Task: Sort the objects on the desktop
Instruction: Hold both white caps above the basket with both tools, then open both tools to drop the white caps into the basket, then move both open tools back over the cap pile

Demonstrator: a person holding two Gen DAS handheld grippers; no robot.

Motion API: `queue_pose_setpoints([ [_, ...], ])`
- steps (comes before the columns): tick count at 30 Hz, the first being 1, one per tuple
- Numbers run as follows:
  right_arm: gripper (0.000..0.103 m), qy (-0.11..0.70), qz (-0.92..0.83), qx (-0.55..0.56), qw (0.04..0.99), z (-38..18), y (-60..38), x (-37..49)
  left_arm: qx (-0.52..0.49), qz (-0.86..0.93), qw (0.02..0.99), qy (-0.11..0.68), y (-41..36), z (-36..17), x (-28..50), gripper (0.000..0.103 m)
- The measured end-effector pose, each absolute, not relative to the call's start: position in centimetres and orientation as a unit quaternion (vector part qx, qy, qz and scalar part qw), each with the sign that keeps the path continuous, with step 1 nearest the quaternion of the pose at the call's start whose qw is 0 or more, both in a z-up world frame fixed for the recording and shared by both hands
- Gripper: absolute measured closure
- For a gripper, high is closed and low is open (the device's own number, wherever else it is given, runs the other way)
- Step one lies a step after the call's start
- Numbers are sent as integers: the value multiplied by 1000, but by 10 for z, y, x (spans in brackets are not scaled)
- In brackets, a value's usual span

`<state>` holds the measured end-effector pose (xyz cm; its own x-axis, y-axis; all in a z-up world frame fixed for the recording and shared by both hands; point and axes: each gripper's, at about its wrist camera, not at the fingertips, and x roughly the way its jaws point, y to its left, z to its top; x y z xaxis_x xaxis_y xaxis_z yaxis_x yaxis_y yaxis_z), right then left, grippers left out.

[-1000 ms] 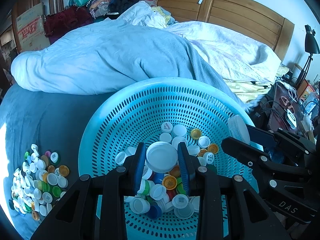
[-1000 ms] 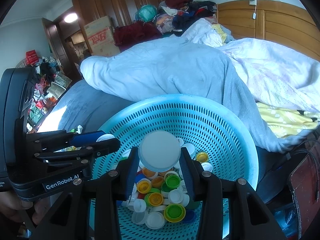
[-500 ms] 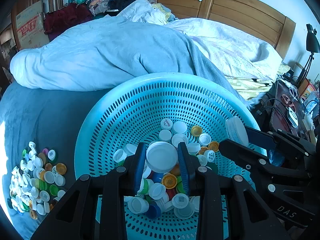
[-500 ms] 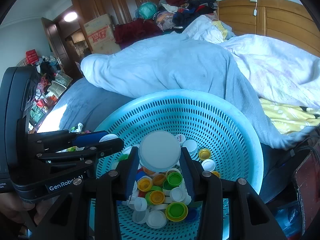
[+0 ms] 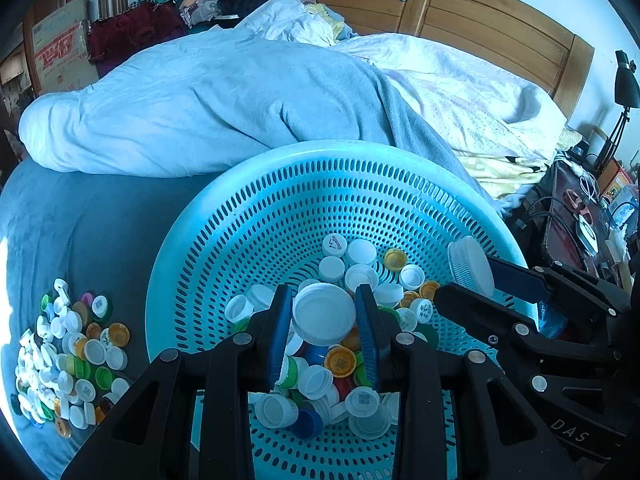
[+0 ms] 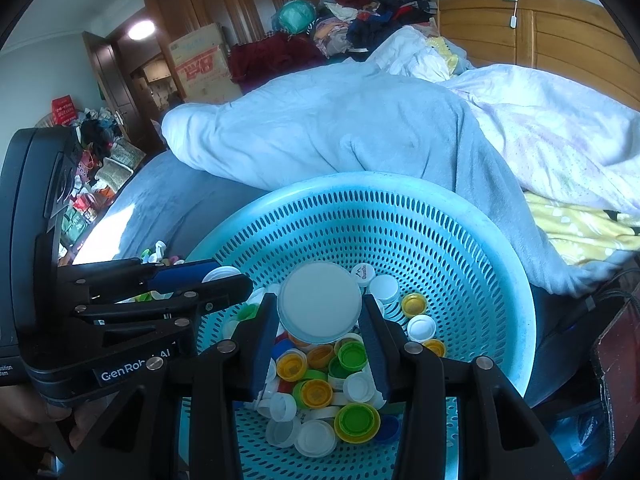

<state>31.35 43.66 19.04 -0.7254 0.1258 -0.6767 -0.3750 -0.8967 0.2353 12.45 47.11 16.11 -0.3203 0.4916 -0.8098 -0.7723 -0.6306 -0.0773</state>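
A lived-in home bedroom: a bed (image 5: 100,240) with a rumpled duvet (image 5: 208,108) and wooden headboard (image 5: 480,16), a wardrobe (image 6: 240,4), heaped clothes (image 6: 360,8), cardboard boxes (image 6: 200,64), a desk lamp (image 5: 624,80) and an open door (image 6: 108,80).

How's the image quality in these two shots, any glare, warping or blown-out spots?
Left wrist view: strong fisheye bending with dark corners, a blue cast, and a blown-out sunlit patch at the left edge beside the pile of caps; the basket is sharp. Right wrist view: same warping, glare from the ceiling lamp, sunlight washing out the bed sheet.
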Motion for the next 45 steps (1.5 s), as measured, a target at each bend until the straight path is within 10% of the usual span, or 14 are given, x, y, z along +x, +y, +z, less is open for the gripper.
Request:
queue_pose_setpoints([
  [19, 58, 182, 909, -349, 135, 184, 434, 309, -431, 797, 391, 164, 471, 154, 121, 75],
  [23, 44, 184, 910, -344, 139, 185, 435, 310, -427, 806, 379, 160, 467, 153, 119, 55],
  [45, 15, 163, 914, -353, 116, 189, 410, 299, -438, 840, 304, 101, 371, 148, 84, 47],
])
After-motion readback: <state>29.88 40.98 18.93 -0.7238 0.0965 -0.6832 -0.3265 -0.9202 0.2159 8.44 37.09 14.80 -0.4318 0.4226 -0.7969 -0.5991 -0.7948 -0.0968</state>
